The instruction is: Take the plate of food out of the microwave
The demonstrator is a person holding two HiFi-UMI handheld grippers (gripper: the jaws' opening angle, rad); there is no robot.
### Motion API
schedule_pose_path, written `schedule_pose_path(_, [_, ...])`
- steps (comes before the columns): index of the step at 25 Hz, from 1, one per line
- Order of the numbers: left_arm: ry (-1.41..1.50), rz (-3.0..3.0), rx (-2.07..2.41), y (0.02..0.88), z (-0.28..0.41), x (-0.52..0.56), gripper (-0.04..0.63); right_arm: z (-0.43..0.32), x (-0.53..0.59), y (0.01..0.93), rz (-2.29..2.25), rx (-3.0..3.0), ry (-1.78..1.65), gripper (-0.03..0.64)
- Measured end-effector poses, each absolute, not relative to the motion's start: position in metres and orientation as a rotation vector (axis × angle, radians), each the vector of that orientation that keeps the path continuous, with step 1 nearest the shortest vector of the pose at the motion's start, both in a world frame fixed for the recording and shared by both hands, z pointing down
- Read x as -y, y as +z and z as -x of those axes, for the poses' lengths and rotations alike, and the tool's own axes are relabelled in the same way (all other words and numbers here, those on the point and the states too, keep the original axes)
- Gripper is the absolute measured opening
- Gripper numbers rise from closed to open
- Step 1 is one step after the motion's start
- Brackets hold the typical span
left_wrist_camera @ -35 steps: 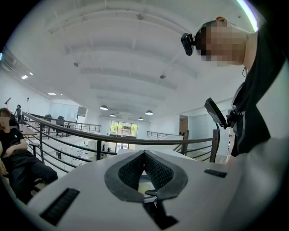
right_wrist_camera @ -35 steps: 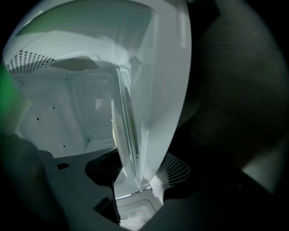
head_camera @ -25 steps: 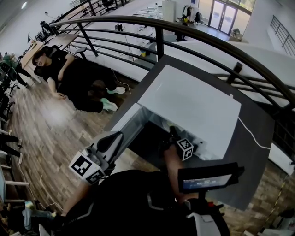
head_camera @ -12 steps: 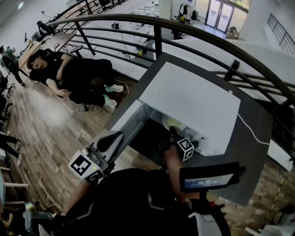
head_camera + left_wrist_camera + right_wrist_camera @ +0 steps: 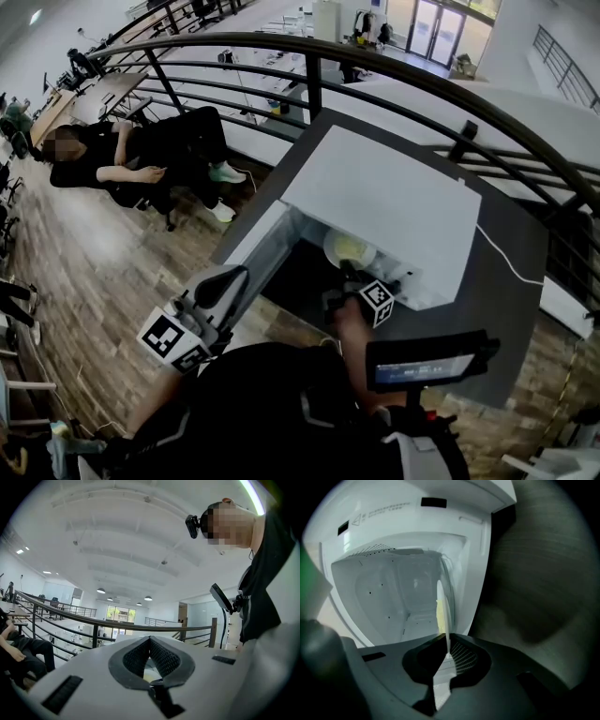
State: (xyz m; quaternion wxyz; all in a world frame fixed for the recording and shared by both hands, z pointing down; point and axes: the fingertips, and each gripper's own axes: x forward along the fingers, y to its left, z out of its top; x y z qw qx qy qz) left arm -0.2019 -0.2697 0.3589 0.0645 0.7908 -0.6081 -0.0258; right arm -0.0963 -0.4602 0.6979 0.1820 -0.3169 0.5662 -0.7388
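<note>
The plate of food (image 5: 349, 248) sits right at the mouth of the open microwave (image 5: 384, 197). Its rim is between the right gripper (image 5: 351, 274) jaws, which are closing onto it, arm reaching straight forward. The left gripper (image 5: 223, 289) hangs low off to the left, jaws pinched together, empty.

Bright daylight and ceiling lights (image 5: 101, 591) — fisheye edges dark, warped.
</note>
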Motion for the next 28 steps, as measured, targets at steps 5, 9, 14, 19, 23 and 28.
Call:
schedule_pose_path(5, [-0.104,-2.398,1.825,0.362,0.203,0.248,0.005,0.094,0.434,0.694,0.879,-1.661,-2.077,0.020])
schedule_pose_path(9, [-0.097,-2.425,1.797,0.378,0.212,0.238,0.005,0.103,0.420,0.700,0.864,-1.679,-2.068,0.017])
schedule_pose_path(14, [-0.086,-2.474,1.761,0.375,0.203,0.226,0.005,0.102,0.400,0.683,0.820,-1.679,-2.080,0.017])
schedule_pose_path(19, [-0.099,-2.495,1.717,0.376,0.204,0.207,0.005,0.106,0.366,0.660,0.779,-1.740,-2.097,0.017])
schedule_pose_path(23, [-0.060,-2.550,1.671,0.383,0.202,0.205,0.005,0.108,0.351,0.644,0.743,-1.743,-2.097,0.017])
schedule_pose_path(28, [-0.082,-2.548,1.607,0.389,0.197,0.210,0.005,0.102,0.340,0.620,0.681,-1.706,-2.069,0.017])
